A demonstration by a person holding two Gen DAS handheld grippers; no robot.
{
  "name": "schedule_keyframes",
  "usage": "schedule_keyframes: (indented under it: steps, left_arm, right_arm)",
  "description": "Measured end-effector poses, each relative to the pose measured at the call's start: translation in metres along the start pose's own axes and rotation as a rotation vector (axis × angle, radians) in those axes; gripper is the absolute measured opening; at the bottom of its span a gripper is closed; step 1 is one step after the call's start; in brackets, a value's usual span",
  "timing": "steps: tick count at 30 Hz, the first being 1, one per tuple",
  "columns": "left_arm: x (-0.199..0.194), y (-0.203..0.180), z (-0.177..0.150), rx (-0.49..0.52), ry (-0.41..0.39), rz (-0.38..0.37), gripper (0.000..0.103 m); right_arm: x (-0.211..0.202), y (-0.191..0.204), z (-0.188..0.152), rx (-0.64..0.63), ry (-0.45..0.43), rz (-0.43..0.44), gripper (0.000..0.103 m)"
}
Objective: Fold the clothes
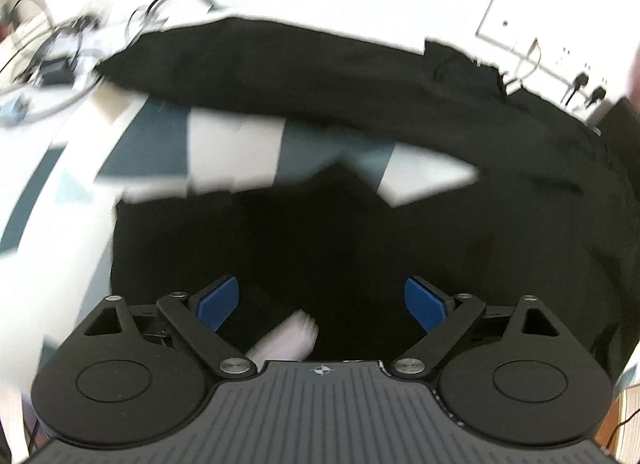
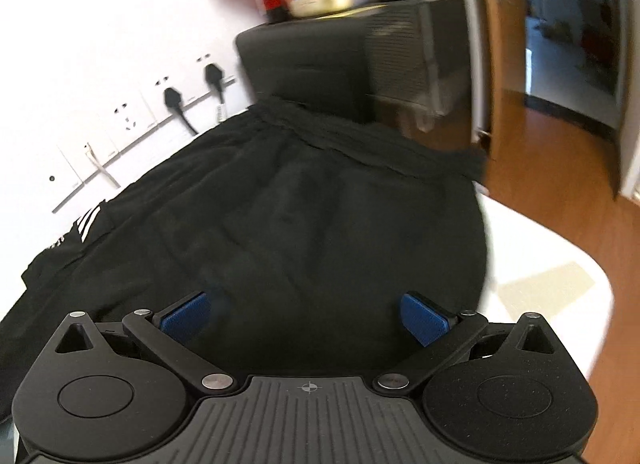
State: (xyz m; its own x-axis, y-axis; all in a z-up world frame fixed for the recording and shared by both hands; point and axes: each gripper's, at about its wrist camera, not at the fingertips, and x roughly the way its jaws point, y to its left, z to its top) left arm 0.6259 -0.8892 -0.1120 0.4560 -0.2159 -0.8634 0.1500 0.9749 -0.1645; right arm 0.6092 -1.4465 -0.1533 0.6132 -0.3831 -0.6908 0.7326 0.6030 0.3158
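Observation:
A black garment [image 1: 360,76] lies spread over the table, one band running across the back and another dark part [image 1: 280,248] in front of my left gripper [image 1: 322,304]. That gripper stands open above the cloth, nothing between its blue pads [image 1: 218,302]. In the right wrist view the same black garment [image 2: 304,216] fills the middle, its gathered waistband [image 2: 360,144] at the far end and white stripes [image 2: 90,224] at the left. My right gripper [image 2: 306,318] is open just over the near hem, holding nothing.
A white and teal patterned table cover [image 1: 224,152] shows between the black parts. Cables and small devices [image 1: 60,60] lie at the far left. Wall sockets with plugs [image 2: 176,98], a black appliance [image 2: 360,60] with jars on top, a wooden door frame [image 2: 500,64] and the table's right edge [image 2: 560,260].

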Motion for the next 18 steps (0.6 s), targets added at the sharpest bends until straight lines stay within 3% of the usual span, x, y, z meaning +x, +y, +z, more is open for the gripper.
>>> schedule_keyframes:
  steps: [2,6,9,14,18]
  left_arm:
    - [0.003,0.005,-0.023,-0.044,0.017,0.006,0.094]
    - [-0.013,0.005,-0.069,-0.136,-0.038,-0.006,0.094]
    - [-0.022,0.004,-0.093,-0.123,-0.044,-0.01,0.094]
    - [-0.02,0.007,-0.103,-0.114,-0.06,0.085,0.094]
    - [-0.013,0.017,-0.092,-0.14,-0.137,0.23,0.094]
  right_arm:
    - [-0.006,-0.001,-0.01,-0.039,0.006,-0.001,0.102]
    - [-0.022,0.013,-0.032,-0.243,-0.017,-0.03,0.102]
    - [-0.037,0.014,-0.038,-0.248,-0.016,0.012,0.102]
    - [-0.065,0.005,-0.042,-0.256,-0.005,0.042,0.102]
    - [-0.071,-0.004,-0.041,-0.307,0.009,0.048,0.102]
